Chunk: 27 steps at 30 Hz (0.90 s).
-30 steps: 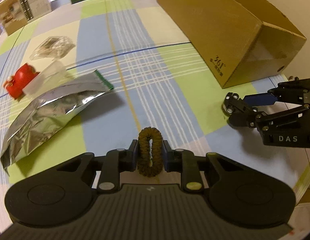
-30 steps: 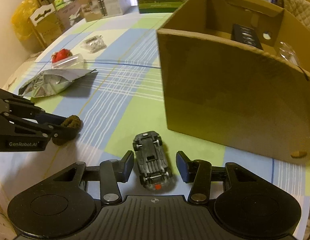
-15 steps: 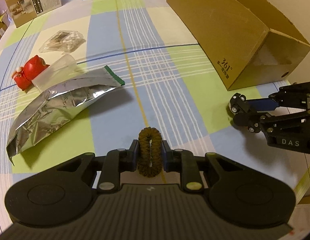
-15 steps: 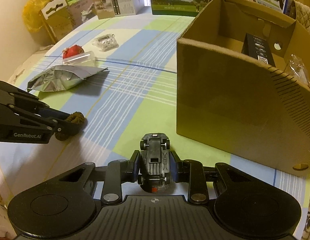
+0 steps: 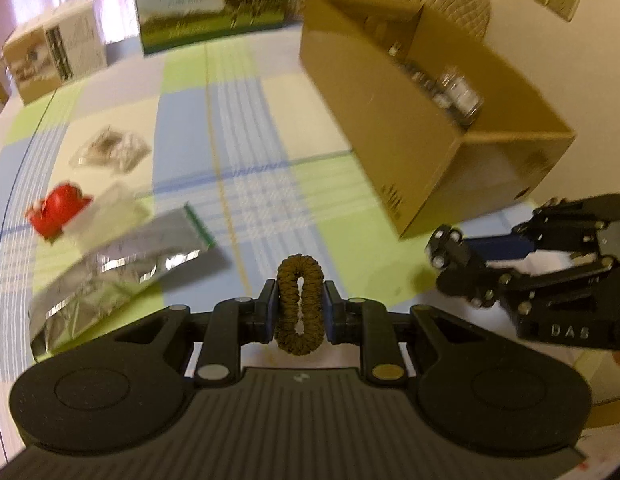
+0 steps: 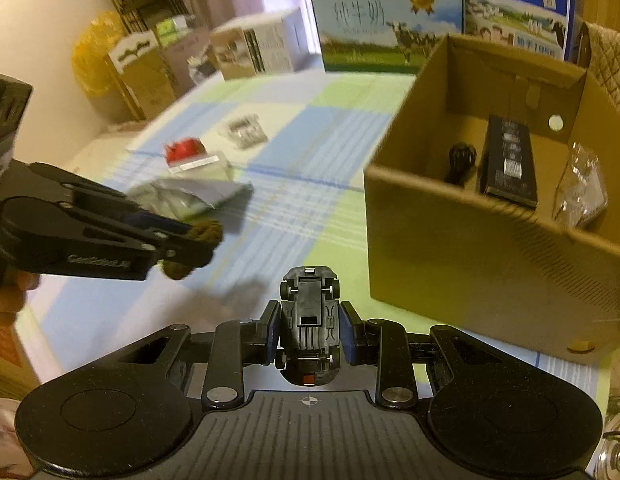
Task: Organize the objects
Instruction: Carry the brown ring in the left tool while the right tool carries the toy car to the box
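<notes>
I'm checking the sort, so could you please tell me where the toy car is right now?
The toy car is clamped upside down in the right gripper, raised above the tablecloth, just left of the cardboard box.

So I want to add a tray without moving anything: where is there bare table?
Free: the checked cloth between the foil bag and the cardboard box. Crowded: the strip with red toy and clear packet.

Two milk cartons (image 6: 386, 28) and a white box (image 6: 256, 50) behind.
</notes>
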Available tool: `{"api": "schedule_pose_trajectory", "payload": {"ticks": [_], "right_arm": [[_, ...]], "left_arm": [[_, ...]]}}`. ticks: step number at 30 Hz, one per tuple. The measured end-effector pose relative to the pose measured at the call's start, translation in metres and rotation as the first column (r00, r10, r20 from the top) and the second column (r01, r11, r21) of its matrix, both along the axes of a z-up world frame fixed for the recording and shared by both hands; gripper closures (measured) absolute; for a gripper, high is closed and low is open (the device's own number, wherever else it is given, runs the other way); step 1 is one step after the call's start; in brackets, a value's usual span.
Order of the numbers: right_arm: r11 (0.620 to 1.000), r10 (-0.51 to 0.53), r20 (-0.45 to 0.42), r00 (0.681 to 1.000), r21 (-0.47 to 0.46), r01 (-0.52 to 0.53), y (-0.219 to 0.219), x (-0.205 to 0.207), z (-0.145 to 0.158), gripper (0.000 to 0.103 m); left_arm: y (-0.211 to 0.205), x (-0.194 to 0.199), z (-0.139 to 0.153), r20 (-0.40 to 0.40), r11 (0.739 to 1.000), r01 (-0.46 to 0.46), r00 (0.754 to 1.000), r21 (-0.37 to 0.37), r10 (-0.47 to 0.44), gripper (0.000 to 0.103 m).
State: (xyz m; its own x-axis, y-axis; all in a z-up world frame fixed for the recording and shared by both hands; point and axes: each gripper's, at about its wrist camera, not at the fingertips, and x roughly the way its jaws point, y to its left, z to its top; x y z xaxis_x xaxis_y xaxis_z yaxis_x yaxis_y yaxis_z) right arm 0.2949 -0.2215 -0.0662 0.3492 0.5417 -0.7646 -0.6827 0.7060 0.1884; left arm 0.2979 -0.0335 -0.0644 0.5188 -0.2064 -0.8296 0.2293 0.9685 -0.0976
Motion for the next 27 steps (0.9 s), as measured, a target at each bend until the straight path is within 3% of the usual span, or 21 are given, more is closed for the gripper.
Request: {"api": "schedule_pose_trajectory", "payload": {"ticks": [14,27], "right_arm": [[0.989,-0.076,0.108,0.991,0.132,0.062,-0.045,0.009,0.074,0.076],[0.974,-0.181,0.156,0.971,0.163,0.155,-0.091,0.046,0.092,0.076]], "left_arm": [[-0.036,0.016,0.065,0.142,0.996,0.056,0.989,-0.064,-0.046,0.084],[-0.098,0.050,0.089,0.212,0.986,0.142,0.970,-0.084,-0.121,0.084]]}}
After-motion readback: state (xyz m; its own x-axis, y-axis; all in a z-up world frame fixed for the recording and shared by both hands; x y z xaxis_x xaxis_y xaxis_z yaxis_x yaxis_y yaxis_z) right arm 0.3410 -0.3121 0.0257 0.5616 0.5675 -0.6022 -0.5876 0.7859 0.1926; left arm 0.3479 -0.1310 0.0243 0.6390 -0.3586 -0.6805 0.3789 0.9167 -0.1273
